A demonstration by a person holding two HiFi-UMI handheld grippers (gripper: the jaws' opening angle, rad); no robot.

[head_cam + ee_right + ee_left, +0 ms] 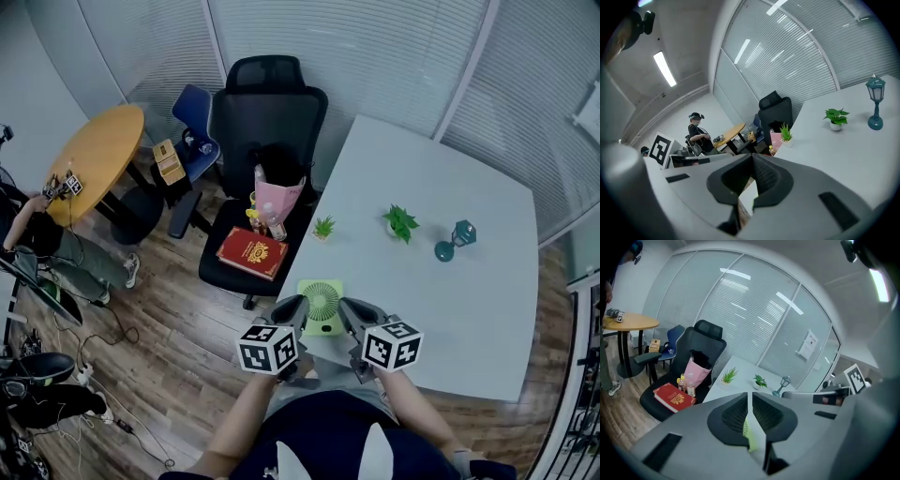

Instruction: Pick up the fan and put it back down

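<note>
The small green fan [322, 302] stands at the near left edge of the white table [450, 309], its round grille facing up. My left gripper [300, 305] hangs beside its left side and my right gripper [345, 307] beside its right. In the left gripper view, the left gripper [750, 394] has its pads together at the tips. A sliver of the green fan [749, 434] shows through the slit lower down. In the right gripper view, the right gripper [753, 155] is shut with nothing between its pads. Only table and floor show through that gap.
A black office chair [267, 112] left of the table carries a red book [251, 253] and a pink bag [278, 202]. Two small potted plants [323, 227] [400, 223] and a teal lamp ornament [454, 241] stand further back. A round wooden table [94, 155] and a seated person [37, 244] are at far left.
</note>
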